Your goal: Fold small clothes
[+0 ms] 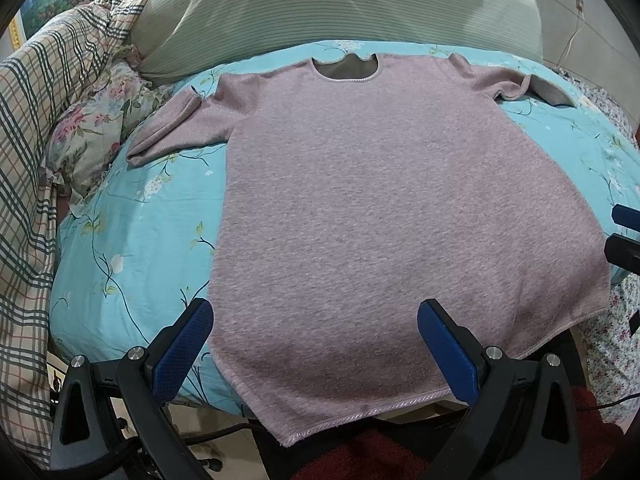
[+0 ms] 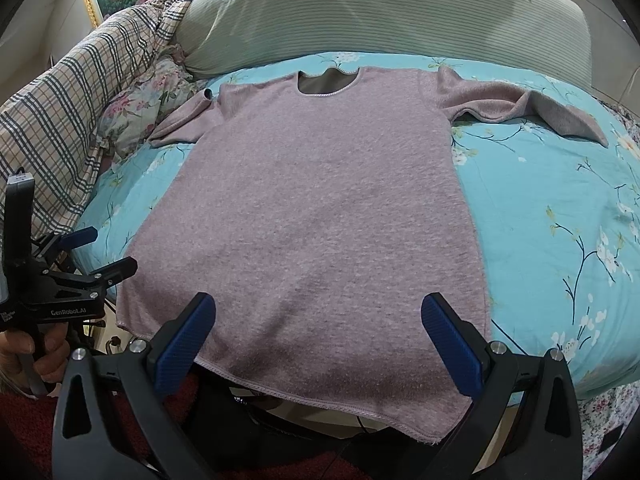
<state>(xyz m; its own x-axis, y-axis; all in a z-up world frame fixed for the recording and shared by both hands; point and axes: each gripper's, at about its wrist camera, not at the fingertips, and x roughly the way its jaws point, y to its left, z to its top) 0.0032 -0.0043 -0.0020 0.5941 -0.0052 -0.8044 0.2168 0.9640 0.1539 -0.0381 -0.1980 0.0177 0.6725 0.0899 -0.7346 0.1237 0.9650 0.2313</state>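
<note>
A pink-grey long-sleeved top lies flat on the turquoise floral sheet, neckline away from me, hem hanging over the near bed edge. It also shows in the right wrist view. Both sleeves are spread out; the right sleeve is twisted, showing its grey inside. My left gripper is open and empty above the hem's left part. My right gripper is open and empty above the hem's right part. The left gripper also shows at the left edge of the right wrist view.
A green striped pillow lies behind the top. A plaid quilt and a floral pillow are bunched on the left. A red rug lies below the bed edge. A second floral sheet shows at the right.
</note>
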